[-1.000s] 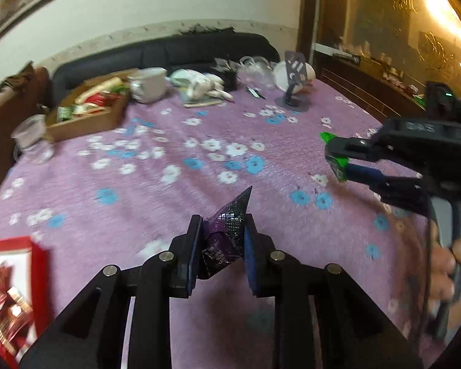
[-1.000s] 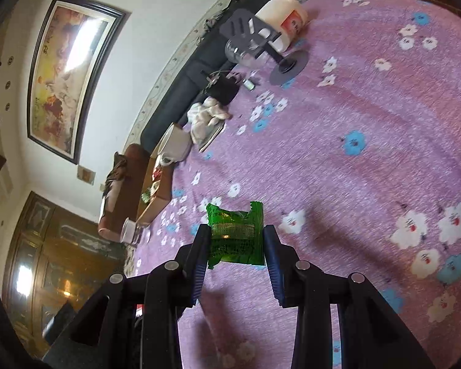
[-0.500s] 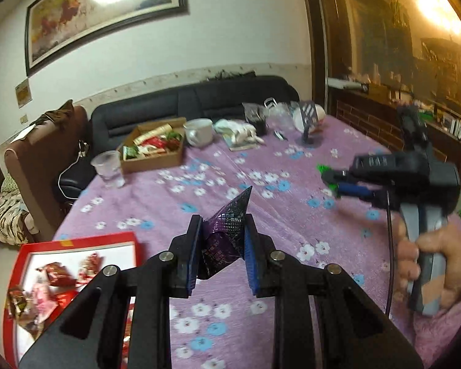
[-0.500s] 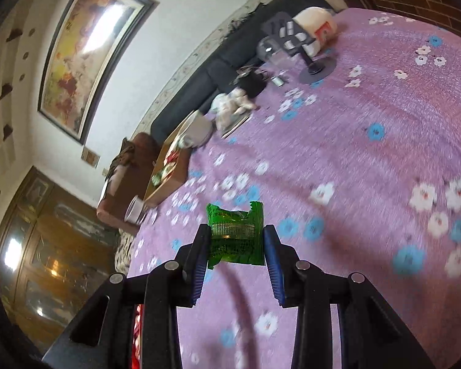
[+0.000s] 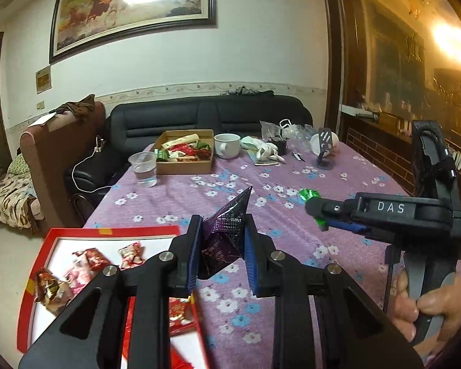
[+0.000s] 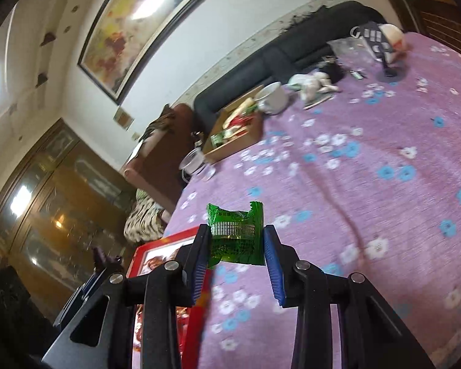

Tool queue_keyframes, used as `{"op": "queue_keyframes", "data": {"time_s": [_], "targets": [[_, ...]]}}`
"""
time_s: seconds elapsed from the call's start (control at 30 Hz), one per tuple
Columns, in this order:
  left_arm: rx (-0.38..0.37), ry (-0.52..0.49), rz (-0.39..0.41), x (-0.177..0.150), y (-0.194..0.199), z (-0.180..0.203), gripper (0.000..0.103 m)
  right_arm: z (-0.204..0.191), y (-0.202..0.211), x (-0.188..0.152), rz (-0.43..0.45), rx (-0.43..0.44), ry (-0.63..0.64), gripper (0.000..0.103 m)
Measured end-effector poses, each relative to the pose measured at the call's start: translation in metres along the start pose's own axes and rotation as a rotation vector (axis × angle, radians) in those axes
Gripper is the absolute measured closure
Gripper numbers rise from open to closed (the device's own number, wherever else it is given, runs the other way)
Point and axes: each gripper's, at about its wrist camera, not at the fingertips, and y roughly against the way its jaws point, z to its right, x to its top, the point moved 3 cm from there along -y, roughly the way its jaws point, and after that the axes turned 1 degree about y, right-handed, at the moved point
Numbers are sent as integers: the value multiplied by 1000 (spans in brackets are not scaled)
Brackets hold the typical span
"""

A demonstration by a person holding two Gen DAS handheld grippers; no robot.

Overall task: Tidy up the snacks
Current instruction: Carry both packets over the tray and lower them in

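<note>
My left gripper (image 5: 222,240) is shut on a dark purple snack packet (image 5: 227,230) whose pointed corner sticks up, held above the table's near left part. Just left of and below it lies a red-rimmed white tray (image 5: 86,232) with several wrapped snacks. My right gripper (image 6: 235,243) is shut on a green snack packet (image 6: 235,233), above the purple flowered tablecloth (image 6: 368,190). The left wrist view shows that right gripper (image 5: 315,215) from the side, with the green packet (image 5: 307,195) at its tip and a hand (image 5: 427,310) on its handle. The red tray's corner (image 6: 166,246) shows left of the right gripper.
At the table's far side stand a cardboard box of snacks (image 5: 184,156), a plastic cup of water (image 5: 144,169), a white mug (image 5: 227,144), a cloth heap (image 5: 264,152) and a phone stand (image 5: 324,150). A black sofa (image 5: 206,113) and a brown armchair (image 5: 55,153) lie beyond.
Both grippers have pulled back toward the near left and risen, each keeping its packet. The red tray has come into fuller view. The right gripper has rolled.
</note>
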Motion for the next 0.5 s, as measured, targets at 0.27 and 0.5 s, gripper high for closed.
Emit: {"op": "queue_keyframes", "data": {"time_s": [0.27, 0.5], "targets": [[18, 37, 19, -8, 23, -28, 80, -48, -4, -22, -19, 21, 68, 68], [37, 67, 34, -13, 37, -51, 80, -80, -9, -36, -41, 39, 113, 68]]}}
